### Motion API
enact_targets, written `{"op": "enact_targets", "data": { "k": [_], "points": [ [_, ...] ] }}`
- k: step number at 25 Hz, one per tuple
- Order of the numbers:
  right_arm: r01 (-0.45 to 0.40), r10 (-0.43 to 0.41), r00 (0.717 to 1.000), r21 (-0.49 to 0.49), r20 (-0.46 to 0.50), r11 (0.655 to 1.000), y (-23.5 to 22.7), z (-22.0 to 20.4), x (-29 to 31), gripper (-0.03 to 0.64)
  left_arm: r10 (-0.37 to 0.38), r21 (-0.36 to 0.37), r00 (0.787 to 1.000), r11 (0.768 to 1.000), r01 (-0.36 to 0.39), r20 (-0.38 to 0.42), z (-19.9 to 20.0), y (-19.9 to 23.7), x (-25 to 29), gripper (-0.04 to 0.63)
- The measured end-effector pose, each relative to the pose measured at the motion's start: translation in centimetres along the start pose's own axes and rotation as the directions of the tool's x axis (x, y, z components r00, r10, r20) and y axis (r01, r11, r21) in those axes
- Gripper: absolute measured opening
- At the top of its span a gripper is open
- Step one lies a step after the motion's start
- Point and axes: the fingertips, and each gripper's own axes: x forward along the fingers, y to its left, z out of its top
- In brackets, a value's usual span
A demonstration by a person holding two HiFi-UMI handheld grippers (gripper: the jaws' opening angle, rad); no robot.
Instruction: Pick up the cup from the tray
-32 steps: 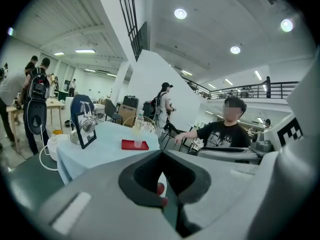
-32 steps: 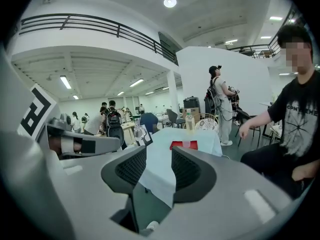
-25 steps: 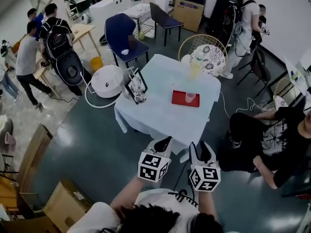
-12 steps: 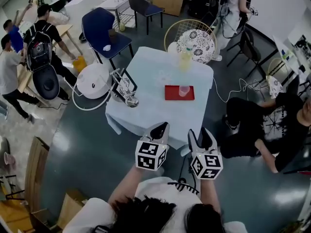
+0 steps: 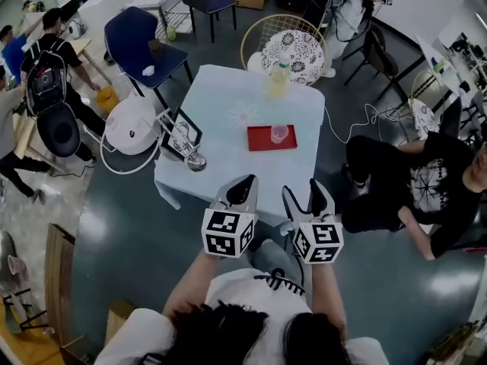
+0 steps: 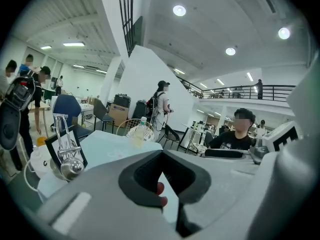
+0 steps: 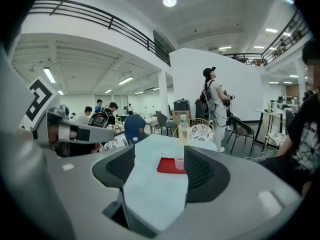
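A small clear pink cup point(image 5: 279, 133) stands upright on a red tray point(image 5: 262, 139) on the light blue table point(image 5: 228, 166). Both grippers hover short of the table's near edge, well away from the tray. My left gripper point(image 5: 240, 188) is shut with nothing in it; in the left gripper view its jaws point(image 6: 162, 154) meet at the tips. My right gripper point(image 5: 302, 195) is open and empty. Between its fingers the right gripper view shows the tray point(image 7: 167, 166) and the cup point(image 7: 179, 163) far ahead.
A yellowish bottle point(image 5: 278, 77) stands at the table's far edge. A framed picture with a metal stand point(image 5: 183, 138) sits at the table's left edge. A white round device point(image 5: 129, 125), a blue chair point(image 5: 141, 40) and a wicker chair point(image 5: 293, 46) surround the table. A person in black point(image 5: 411, 181) sits to the right.
The table, tray and cup have slid up and left in the head view as the person and grippers came nearer. Neither gripper's jaws have changed.
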Motion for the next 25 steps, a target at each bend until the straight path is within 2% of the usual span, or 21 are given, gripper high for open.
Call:
{"op": "enact_targets", "data": {
  "k": [5,9,13,17,25],
  "points": [
    [-0.058,0.058,0.998,0.002,0.001,0.998,-0.1,0.3,2.7,0.356,0.012,0.023,1.000,1.000,-0.011,-0.027,-0.3,1.3,2.3,0.002],
    [-0.053,0.054,0.999,0.007,-0.005,0.999,-1.2,0.3,5.4,0.368,0.036,0.041,0.998,0.999,-0.034,-0.051,-0.5,2.2,4.6,0.002],
    [-0.075,0.073,0.996,-0.034,-0.043,0.997,-2.2,0.1,8.7,0.394,0.058,0.039,0.996,0.998,-0.055,-0.073,-0.5,3.3,6.7,0.001],
    [-0.084,0.079,0.995,-0.077,-0.067,0.993,-3.9,-0.1,12.0,0.406,0.076,0.020,0.992,0.997,-0.075,-0.098,-0.9,4.4,9.2,0.002],
    [-0.135,0.125,0.985,-0.077,-0.119,0.988,-6.6,-1.6,18.4,0.430,0.134,-0.032,0.983,0.990,-0.139,-0.125,-1.6,7.1,15.8,0.002]
  ]
}}
